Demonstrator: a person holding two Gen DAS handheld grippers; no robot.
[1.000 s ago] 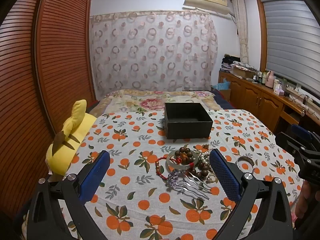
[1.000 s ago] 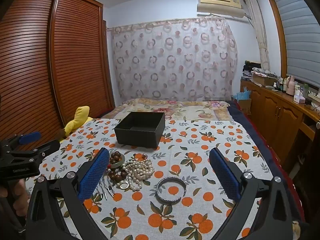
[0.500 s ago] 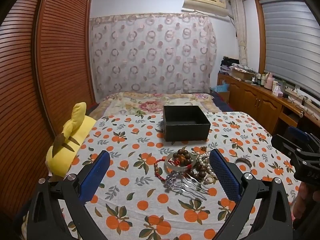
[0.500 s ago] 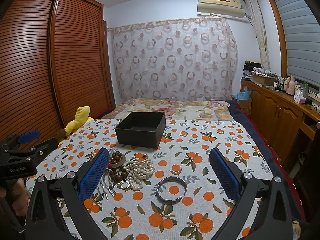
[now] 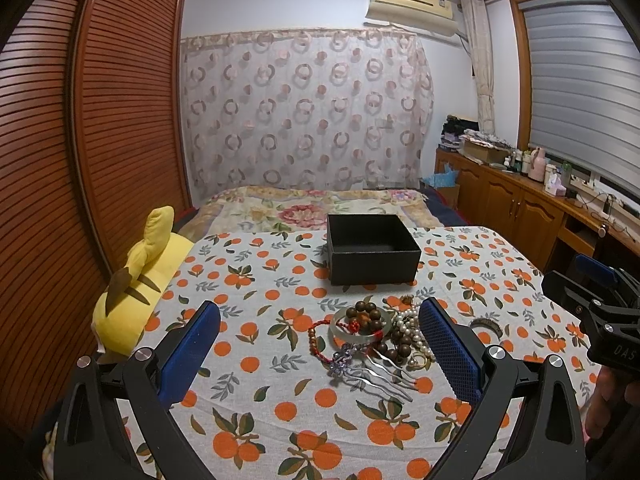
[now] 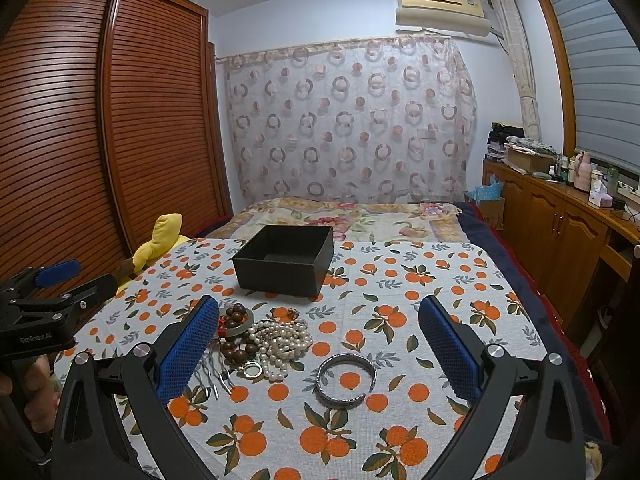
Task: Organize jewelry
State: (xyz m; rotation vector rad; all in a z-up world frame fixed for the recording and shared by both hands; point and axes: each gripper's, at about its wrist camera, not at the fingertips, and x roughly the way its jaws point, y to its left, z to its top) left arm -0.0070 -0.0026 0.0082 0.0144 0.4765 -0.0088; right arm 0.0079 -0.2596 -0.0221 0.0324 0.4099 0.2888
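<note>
A small heap of jewelry is gathered on the orange-print cloth [image 6: 400, 280], just in front of the open black box [image 6: 285, 264], which looks empty. In the heap, a pearl necklace [image 6: 282, 340] is tangled against dark wooden beads [image 6: 236, 354], a pale bangle [image 5: 360, 322] is topped by more brown beads, a red cord bracelet [image 5: 316, 338] trails to one side, and a metal hair comb [image 5: 372, 372] lies nearest the cameras. A silver cuff [image 6: 346, 380] is set apart from the heap, alone on the cloth.

The left gripper [image 5: 318, 344] is held wide open above the cloth with the heap between its fingers, nothing being gripped. The right gripper [image 6: 318, 344] is likewise spread wide and empty, with the cuff and pearls framed between its blue pads [image 6: 450, 350]. A yellow plush toy [image 5: 136, 292] is propped at the cloth's far-left edge.

Nothing is judged to be sorted yet. The main risk is seen in the tangle: if one strand is lifted, neighbouring beads or the small ring [image 6: 251, 370] may be dragged along and dropped short of the box. The thin cuff may be pinched poorly against the soft cloth, and the cloth itself may be bunched up. The two grippers may also be crowded together over the same pile.
</note>
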